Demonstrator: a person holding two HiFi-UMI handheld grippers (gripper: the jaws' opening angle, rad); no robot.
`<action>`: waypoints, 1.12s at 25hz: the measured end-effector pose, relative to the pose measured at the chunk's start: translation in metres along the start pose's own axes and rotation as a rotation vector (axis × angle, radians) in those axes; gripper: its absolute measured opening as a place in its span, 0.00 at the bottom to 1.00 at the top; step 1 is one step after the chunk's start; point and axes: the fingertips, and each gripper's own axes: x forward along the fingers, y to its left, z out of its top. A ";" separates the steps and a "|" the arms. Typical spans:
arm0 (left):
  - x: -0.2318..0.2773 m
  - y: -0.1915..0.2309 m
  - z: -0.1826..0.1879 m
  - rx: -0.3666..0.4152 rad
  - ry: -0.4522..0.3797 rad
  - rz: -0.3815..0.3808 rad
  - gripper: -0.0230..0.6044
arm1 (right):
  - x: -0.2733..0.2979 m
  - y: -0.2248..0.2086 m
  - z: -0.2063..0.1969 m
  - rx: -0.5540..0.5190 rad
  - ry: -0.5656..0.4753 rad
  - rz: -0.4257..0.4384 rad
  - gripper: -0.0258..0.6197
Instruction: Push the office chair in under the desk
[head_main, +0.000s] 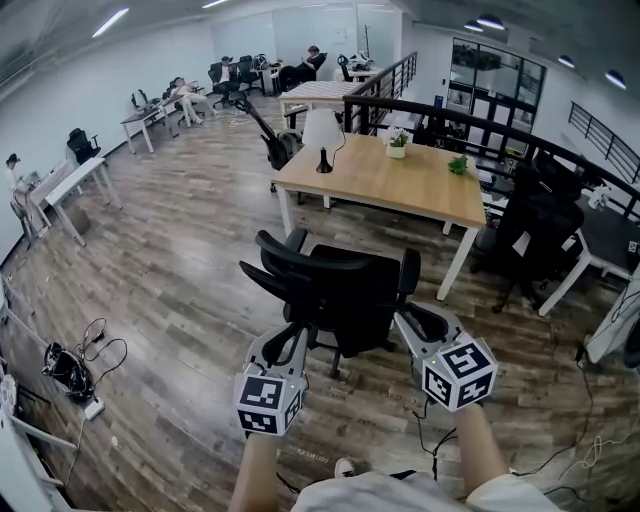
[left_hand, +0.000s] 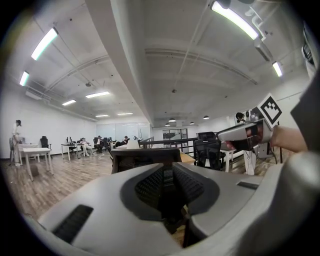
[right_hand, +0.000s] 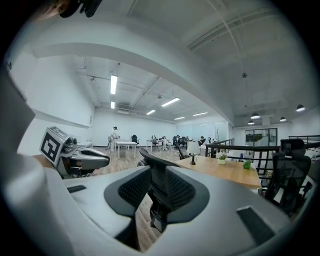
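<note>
**I had both grippers at the back of the black mesh office chair (head_main: 338, 290), which stood short of the light wooden desk with white legs (head_main: 400, 188).**

The chair stood on the wood floor at the desk's six o'clock, near its edge and not under it. My left gripper (head_main: 290, 345) was at the chair's seven o'clock and my right gripper (head_main: 405, 322) at its four o'clock, both close to the backrest. The left jaws were slightly apart. The right jaws were wider apart, with the chair's dark back frame between the pads but not pinched.
</note>
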 end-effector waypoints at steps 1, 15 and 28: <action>0.001 0.003 -0.001 0.000 0.002 -0.002 0.20 | 0.002 0.002 -0.001 -0.002 0.005 0.002 0.23; 0.024 0.030 -0.009 -0.002 0.032 0.023 0.34 | 0.038 -0.012 -0.004 -0.008 0.040 0.026 0.37; 0.077 0.049 -0.027 -0.016 0.077 0.049 0.45 | 0.110 -0.046 -0.022 -0.041 0.105 0.106 0.42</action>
